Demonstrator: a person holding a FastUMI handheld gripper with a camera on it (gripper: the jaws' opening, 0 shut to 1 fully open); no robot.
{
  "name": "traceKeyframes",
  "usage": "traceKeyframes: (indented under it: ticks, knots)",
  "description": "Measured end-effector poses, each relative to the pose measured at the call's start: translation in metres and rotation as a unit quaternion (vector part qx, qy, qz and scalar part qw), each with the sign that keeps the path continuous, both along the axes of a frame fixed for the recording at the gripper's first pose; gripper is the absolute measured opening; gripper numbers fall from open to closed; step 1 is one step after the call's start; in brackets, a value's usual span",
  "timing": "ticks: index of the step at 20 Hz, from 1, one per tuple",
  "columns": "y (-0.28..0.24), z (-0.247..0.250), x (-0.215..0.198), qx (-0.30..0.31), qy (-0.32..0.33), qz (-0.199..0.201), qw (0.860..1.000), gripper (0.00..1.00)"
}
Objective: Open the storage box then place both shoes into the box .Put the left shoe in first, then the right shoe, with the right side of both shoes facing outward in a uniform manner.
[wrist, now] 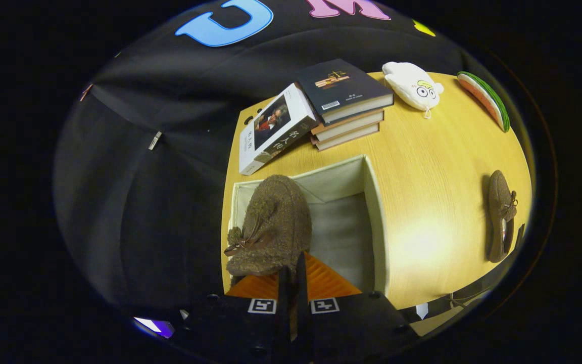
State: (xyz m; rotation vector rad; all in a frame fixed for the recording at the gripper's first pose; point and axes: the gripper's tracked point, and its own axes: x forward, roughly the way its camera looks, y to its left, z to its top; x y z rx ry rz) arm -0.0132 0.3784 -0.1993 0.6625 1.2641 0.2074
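Observation:
My gripper (pixel 292 269) is shut on the rear rim of a brown fuzzy shoe (pixel 271 225) with a small bow. The shoe hangs just ahead of the fingers, toe pointing away, over the left part of the open white storage box (pixel 374 202). The box stands on the wooden table (pixel 437 167), and its pale inside shows to the right of the shoe. The second brown shoe (pixel 502 215) lies on its side on the table, well to the right of the box and apart from it.
Beyond the box is a stack of books (pixel 349 103), with a white book (pixel 273 129) leaning against it. A white plush pouch (pixel 412 86) and a watermelon-slice item (pixel 485 98) lie at the table's far right.

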Motion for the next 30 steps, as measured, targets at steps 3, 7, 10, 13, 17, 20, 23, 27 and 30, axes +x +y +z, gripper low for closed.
traceKeyframes:
  ticks: [3,7,10,13,17,20,23,27,30]
  knots:
    - [0.012,-0.010,-0.004,-0.010,0.002,0.015,1.000,0.10]
    - [0.020,-0.019,-0.002,-0.013,0.002,0.020,1.000,0.10]
    - [0.027,-0.018,0.001,-0.004,-0.004,0.024,1.000,0.11]
    - [0.043,-0.013,-0.003,0.039,0.000,0.041,0.998,0.23]
    - [0.046,-0.001,0.003,0.077,-0.012,0.035,0.996,0.65]
    - [0.035,0.009,0.002,0.091,-0.015,0.033,0.995,0.93]
    - [0.015,0.026,0.002,0.102,-0.045,0.033,0.993,0.97]
    - [-0.035,0.058,0.006,0.102,-0.114,0.022,0.988,0.97]
    - [-0.089,0.075,0.007,0.081,-0.172,0.017,0.982,0.97]
